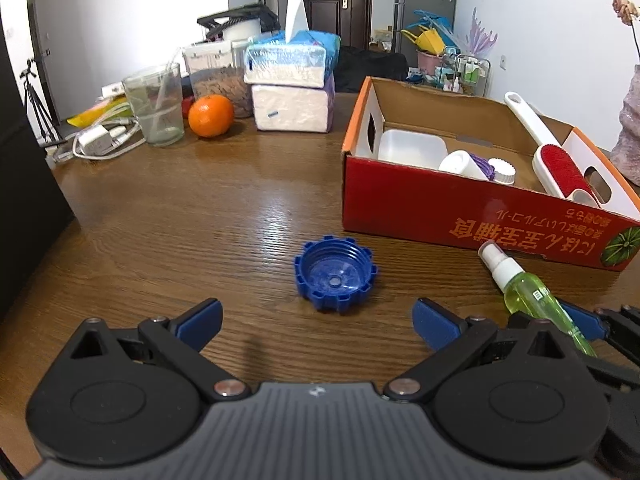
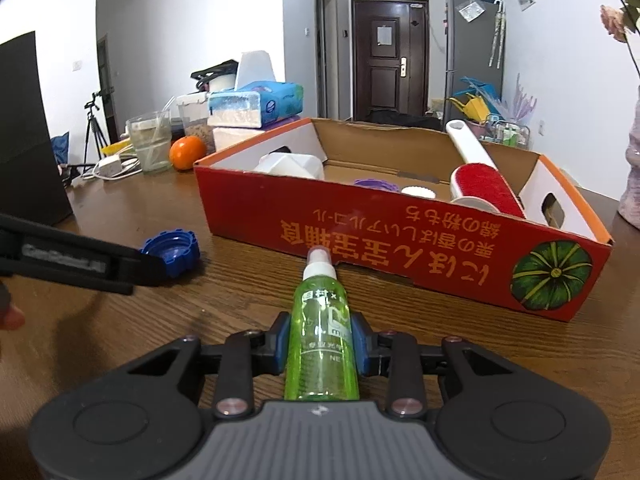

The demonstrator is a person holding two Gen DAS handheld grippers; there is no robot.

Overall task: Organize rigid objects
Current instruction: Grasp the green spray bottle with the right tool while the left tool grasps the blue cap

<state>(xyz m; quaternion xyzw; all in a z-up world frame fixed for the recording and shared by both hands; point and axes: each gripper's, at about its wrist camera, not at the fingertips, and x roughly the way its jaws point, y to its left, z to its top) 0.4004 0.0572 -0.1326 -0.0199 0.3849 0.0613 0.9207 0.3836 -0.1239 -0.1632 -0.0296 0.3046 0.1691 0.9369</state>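
A blue notched cap (image 1: 335, 271) lies open side up on the wooden table, just ahead of my open left gripper (image 1: 318, 322); it also shows in the right wrist view (image 2: 173, 251). My right gripper (image 2: 320, 342) is shut on a green spray bottle (image 2: 321, 330), nozzle pointing at the red cardboard box (image 2: 400, 240). The bottle (image 1: 528, 288) also shows in the left wrist view, right of the cap. The box (image 1: 460, 216) holds a white tub (image 1: 410, 148), a white bottle (image 1: 464, 165), a white cap (image 1: 505, 170) and a red lint brush (image 1: 560, 168).
At the table's back left stand a glass (image 1: 155, 109), an orange (image 1: 210, 115), stacked tissue packs (image 1: 292, 88), a charger with cables (image 1: 98, 140) and a food container (image 1: 212, 76). A dark panel (image 2: 28, 128) rises at the left edge. A vase (image 2: 632, 168) stands at right.
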